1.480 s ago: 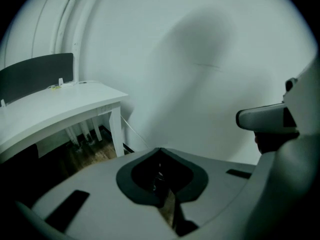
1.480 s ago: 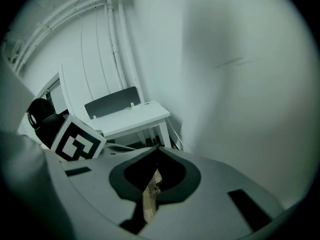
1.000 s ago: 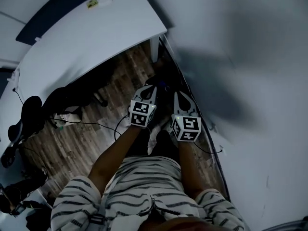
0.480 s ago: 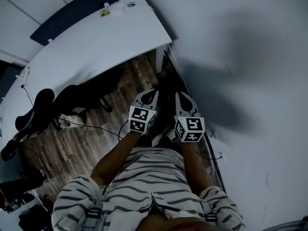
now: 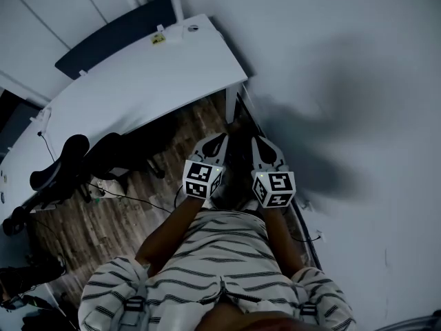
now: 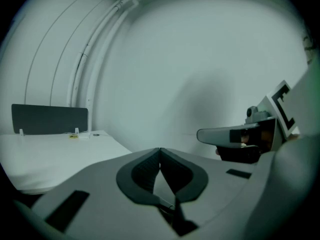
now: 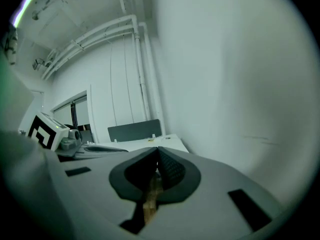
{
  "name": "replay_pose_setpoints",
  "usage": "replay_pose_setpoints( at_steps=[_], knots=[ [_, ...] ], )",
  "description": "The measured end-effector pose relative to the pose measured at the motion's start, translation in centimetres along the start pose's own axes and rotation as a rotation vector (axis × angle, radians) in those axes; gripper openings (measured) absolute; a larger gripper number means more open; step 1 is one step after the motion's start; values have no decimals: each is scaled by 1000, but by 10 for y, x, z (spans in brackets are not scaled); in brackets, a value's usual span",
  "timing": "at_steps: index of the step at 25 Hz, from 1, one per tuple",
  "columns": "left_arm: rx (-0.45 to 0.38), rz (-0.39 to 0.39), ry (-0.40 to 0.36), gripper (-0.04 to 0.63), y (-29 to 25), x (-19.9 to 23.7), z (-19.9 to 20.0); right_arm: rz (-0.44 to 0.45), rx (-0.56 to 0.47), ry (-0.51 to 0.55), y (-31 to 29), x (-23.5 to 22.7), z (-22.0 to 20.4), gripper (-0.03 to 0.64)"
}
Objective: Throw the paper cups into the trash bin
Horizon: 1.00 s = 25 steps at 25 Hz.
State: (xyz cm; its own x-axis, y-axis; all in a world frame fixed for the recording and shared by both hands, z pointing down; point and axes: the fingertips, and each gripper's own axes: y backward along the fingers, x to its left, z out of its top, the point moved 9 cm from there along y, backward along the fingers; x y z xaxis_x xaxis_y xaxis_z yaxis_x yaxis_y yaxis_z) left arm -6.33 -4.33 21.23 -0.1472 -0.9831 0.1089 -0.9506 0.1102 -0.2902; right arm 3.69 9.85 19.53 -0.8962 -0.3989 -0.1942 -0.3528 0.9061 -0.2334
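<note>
Left gripper (image 5: 216, 143) and right gripper (image 5: 261, 147) are closed, empty. The wall (image 5: 344, 61) at two o'clock is close; a swing could strike it

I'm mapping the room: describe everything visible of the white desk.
The white desk has a smooth matte top, long and rectangular, its near corner close to the wall. A dark partition panel stands upright along its far edge, a small yellow item beside it. One white leg reaches the wood-look floor.
</note>
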Motion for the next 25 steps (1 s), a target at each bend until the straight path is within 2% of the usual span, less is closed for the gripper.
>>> replay_pose_setpoints(
  at_steps=[10,16,25],
  knots=[
    [-45,26,-27,25,10,-10,13,25,-55,22,3,3,15,17],
    [-104,24,-49,25,20,-14,21,41,-107,25,8,5,20,17],
    [-151,10,-43,25,10,-21,33,52,-143,64,3,-5,30,17]
  ],
)
